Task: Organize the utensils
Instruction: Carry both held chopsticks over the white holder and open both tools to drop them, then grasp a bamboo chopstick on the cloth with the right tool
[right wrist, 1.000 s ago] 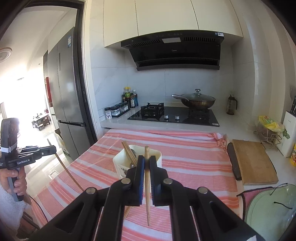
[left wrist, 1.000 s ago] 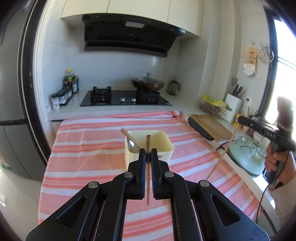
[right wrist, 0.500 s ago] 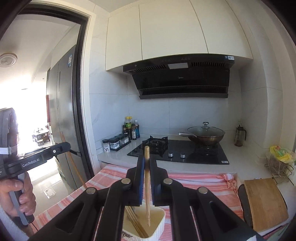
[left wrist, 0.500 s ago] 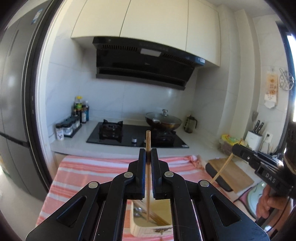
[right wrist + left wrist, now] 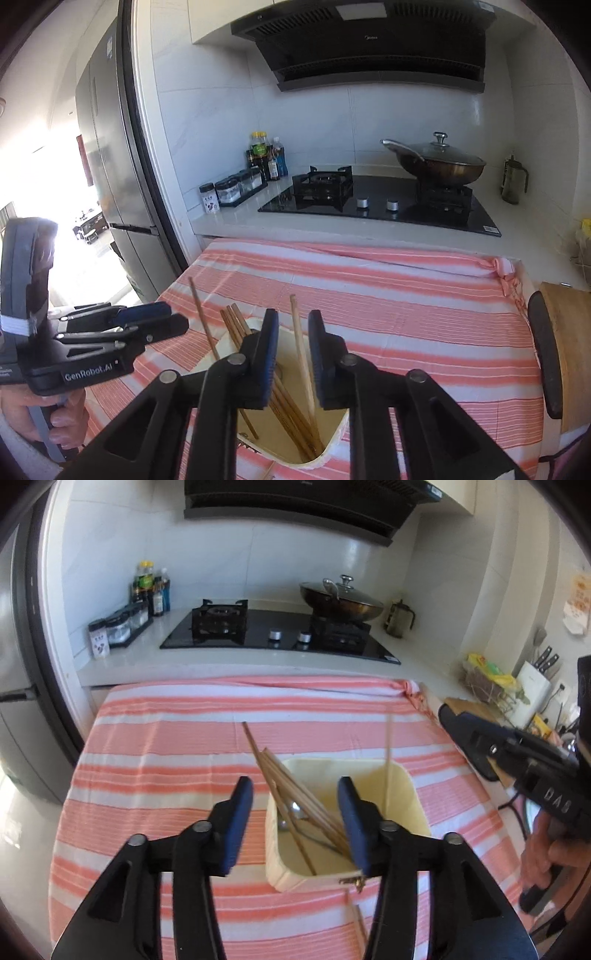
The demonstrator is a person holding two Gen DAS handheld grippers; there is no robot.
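Both tongs, pinching one chopstick each half a second ago, now stand spread: left tongs, right tongs. The released chopsticks stand in the cream bin on the bench.

Cream rectangular utensil holder stands upright on the striped cloth, toward its near edge. Wooden chopsticks lean inside toward its left wall, tips projecting above the rim. A metal spoon lies beneath them.
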